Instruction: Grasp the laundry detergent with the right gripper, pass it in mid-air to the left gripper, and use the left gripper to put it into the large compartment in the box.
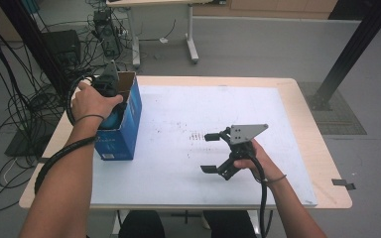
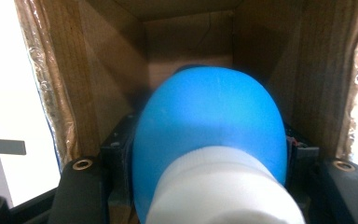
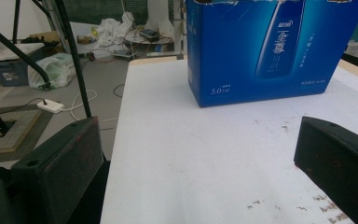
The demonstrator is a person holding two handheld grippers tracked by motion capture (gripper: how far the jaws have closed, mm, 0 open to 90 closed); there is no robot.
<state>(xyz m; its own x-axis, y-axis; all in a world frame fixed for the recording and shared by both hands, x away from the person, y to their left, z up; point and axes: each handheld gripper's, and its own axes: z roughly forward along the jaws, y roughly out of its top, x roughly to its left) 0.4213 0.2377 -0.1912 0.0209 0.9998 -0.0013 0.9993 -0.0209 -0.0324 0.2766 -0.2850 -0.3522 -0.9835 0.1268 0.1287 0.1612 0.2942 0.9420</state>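
Inside the open box (image 1: pixel 124 119) at the bench's (image 1: pixel 297 99) left edge, the left tool (image 2: pixel 209 154) grips a blue bottle (image 2: pixel 209 116) by its sides. Mid-bench, the right tool (image 1: pixel 213 151) rests wide and empty.

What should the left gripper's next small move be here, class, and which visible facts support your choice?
Probably lower a little farther, then release. The left gripper is shut on the blue bottle, already inside the open blue box, cardboard walls on both sides. The right gripper rests open on the table.

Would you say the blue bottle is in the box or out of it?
In: the left gripper holds the bottle with the box's brown walls around it.
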